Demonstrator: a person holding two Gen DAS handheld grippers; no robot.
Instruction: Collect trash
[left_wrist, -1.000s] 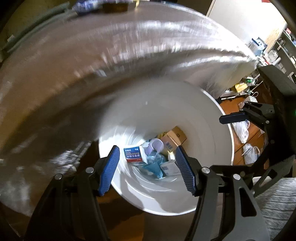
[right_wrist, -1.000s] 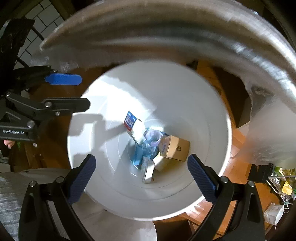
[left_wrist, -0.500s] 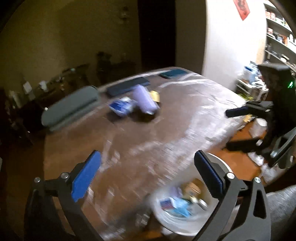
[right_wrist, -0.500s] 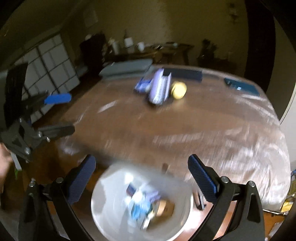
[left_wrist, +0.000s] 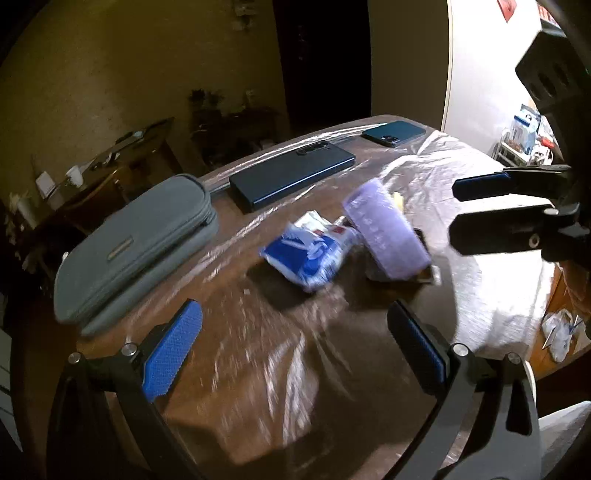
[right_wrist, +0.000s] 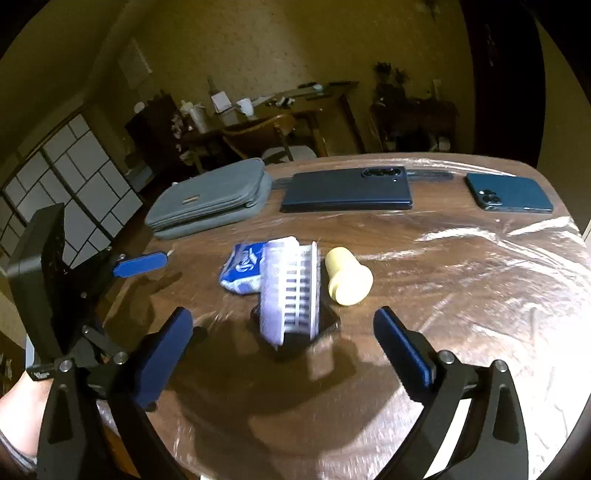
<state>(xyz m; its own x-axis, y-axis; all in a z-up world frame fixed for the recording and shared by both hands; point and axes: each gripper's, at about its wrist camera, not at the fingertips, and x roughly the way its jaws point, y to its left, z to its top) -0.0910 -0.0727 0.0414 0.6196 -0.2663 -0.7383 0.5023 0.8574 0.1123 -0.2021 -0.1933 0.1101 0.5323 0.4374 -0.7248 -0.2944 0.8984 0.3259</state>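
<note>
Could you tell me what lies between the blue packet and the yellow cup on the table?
In the right wrist view, the purple ridged tray lies between the blue packet and the yellow cup, resting on a dark object.

blue-white packet (right_wrist: 243, 267), pale yellow cup (right_wrist: 349, 281), grey pouch (right_wrist: 210, 199)

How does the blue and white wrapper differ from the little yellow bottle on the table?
The blue and white wrapper is crumpled, soft and flat; the yellow bottle is smooth, rigid and round, lying on its side. The wrapper lies left of the lilac package, the bottle right of it. Both rest on the table, ungrasped.
</note>
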